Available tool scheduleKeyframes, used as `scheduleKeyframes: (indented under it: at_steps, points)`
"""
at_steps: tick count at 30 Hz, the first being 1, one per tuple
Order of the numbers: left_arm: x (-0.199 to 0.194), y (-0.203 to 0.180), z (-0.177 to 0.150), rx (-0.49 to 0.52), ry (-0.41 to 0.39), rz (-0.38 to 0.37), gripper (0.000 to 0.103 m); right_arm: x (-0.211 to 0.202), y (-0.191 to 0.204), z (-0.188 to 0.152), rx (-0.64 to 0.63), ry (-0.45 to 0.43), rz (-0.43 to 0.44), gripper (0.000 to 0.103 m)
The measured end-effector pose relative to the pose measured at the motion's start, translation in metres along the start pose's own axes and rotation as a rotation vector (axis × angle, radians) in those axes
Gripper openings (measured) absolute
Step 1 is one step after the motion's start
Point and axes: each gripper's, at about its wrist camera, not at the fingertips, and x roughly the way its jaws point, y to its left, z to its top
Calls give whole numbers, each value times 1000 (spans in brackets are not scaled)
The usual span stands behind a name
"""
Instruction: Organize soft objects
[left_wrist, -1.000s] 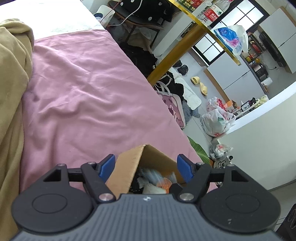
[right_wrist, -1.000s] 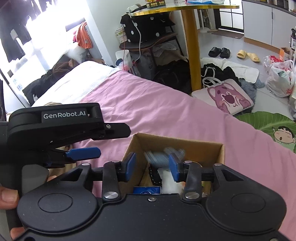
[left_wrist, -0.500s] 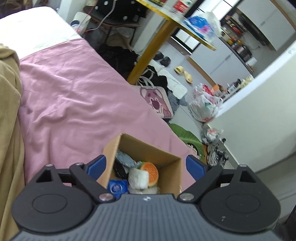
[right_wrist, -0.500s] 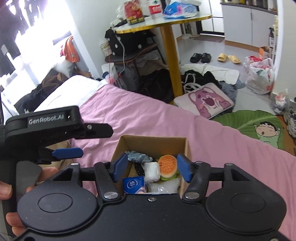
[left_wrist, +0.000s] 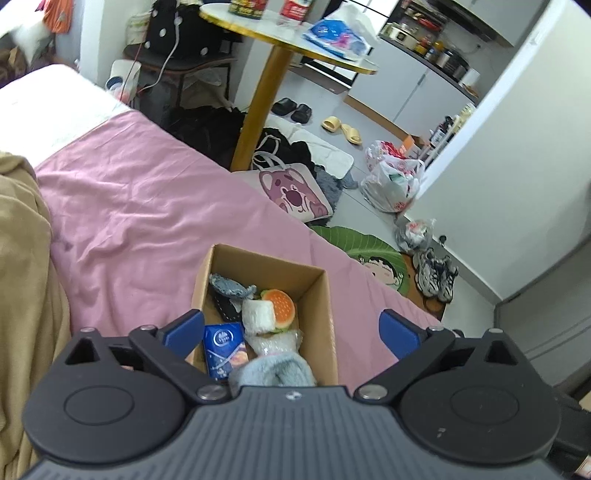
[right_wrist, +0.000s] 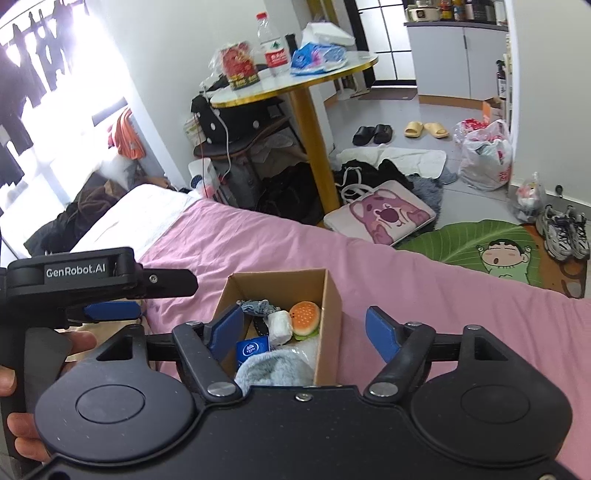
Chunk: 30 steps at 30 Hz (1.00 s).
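Note:
An open cardboard box (left_wrist: 321, 295) (right_wrist: 330, 314) sits on the pink bedsheet (left_wrist: 140, 221). Inside lie a burger toy (left_wrist: 282, 308) (right_wrist: 304, 317), a white fluffy roll (left_wrist: 258, 315) (right_wrist: 280, 326), a blue packet (left_wrist: 223, 349) (right_wrist: 253, 347), a grey knitted piece (left_wrist: 231, 286) and a pale blue plush (left_wrist: 273, 371) (right_wrist: 273, 369). My left gripper (left_wrist: 291, 330) hovers open above the box with nothing between its fingers. My right gripper (right_wrist: 304, 328) is open over the same box, also empty. The left gripper (right_wrist: 110, 291) also shows at the left of the right wrist view, held by a hand (right_wrist: 77, 339).
A tan blanket (left_wrist: 26, 277) lies along the bed's left side. Beyond the bed's edge stand a round yellow-legged table (right_wrist: 295, 81), a pink bear bag (right_wrist: 384, 216), a green floor mat (right_wrist: 480, 247), slippers, shoes and plastic bags on the floor.
Both grippers have risen and pulled back from the box, and their jaws have widened. The box's contents, including the pale blue plush, have come into view.

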Motion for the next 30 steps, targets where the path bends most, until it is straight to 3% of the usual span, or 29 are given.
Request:
scheduleKeyframes:
  at_steps: [11, 20, 30]
  points:
    - [-35, -31, -30, 132, 32, 24, 101, -48, -18, -14, 37, -47, 1, 87]
    - [-68, -49, -51, 202, 17, 43, 101, -90, -23, -29, 60, -95, 14, 103]
    - [-104, -61, -68, 249, -17, 41, 101, -130, -16, -41, 54, -106, 22, 103]
